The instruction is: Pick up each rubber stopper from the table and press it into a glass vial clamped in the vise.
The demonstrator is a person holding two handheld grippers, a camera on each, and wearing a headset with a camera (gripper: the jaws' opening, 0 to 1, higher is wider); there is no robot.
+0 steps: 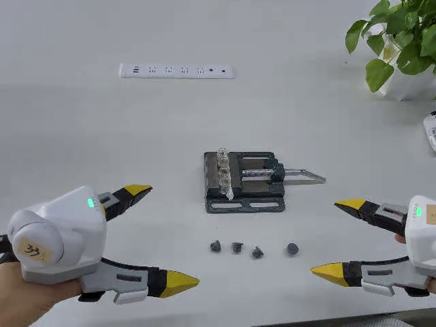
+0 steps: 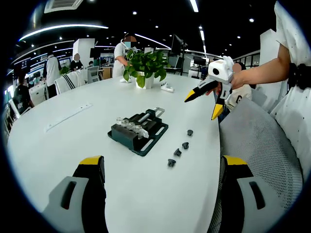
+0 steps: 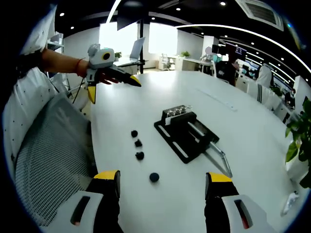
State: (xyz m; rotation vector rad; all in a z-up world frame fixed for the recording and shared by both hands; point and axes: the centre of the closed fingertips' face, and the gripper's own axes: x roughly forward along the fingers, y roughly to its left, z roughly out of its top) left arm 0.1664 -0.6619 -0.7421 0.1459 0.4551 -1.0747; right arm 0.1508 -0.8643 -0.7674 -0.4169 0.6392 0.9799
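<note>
Glass vials [image 1: 223, 170] in vise [image 1: 255, 194]; stoppers [image 1: 236, 247] on table [image 1: 102, 136]; left gripper [image 1: 174, 234], right gripper [image 1: 323, 237] fingers [image 1: 177, 281] wide

Four small dark grey rubber stoppers [image 1: 237, 247] lie on the white table [image 1: 102, 136] in a loose row, on the near side of the vise and apart from it. Three of them are close together, and the fourth stopper [image 1: 292, 248] lies a little apart at the right end. The black metal vise [image 1: 245, 204] stands flat on the table, with its silver screw handle [image 1: 300, 176] pointing to the right. A short row of small clear glass vials [image 1: 224, 174] stands upright between its jaws, touching each other; their tops look open, but they are too small to tell.
</note>
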